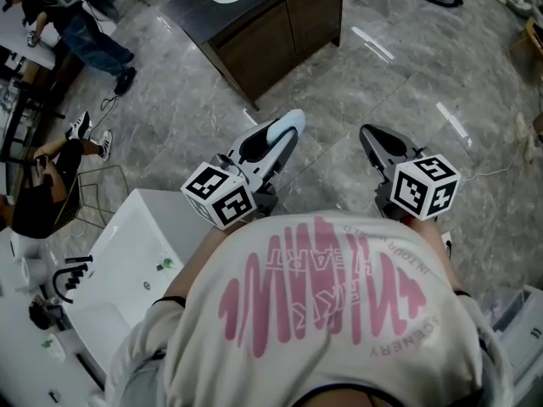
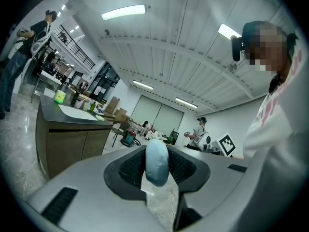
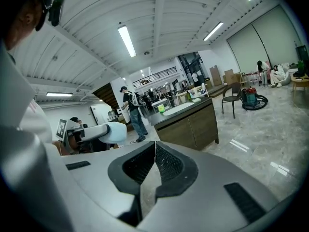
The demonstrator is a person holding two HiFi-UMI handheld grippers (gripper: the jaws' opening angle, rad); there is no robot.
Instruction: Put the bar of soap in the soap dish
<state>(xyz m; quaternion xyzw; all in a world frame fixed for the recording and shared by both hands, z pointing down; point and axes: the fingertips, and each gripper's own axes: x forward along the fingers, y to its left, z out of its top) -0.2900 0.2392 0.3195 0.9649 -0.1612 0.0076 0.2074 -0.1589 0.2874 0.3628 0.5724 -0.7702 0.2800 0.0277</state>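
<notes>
Soap bar (image 2: 157,162) sits pinched edge-on in my left gripper (image 1: 288,127), above the floor (image 1: 382,83); my right gripper (image 3: 154,149) is pressed together, empty. Slick soap could squirt out if I jolt it.

Glossy marbled floor (image 1: 373,100); wood-fronted cabinet (image 1: 280,41); bar of soap (image 2: 157,162) smooth, seemingly matt.

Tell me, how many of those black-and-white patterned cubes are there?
2. The left cube rides on the left gripper, the right cube on the right gripper, both just ahead of the person's shirt. No others show.
</notes>
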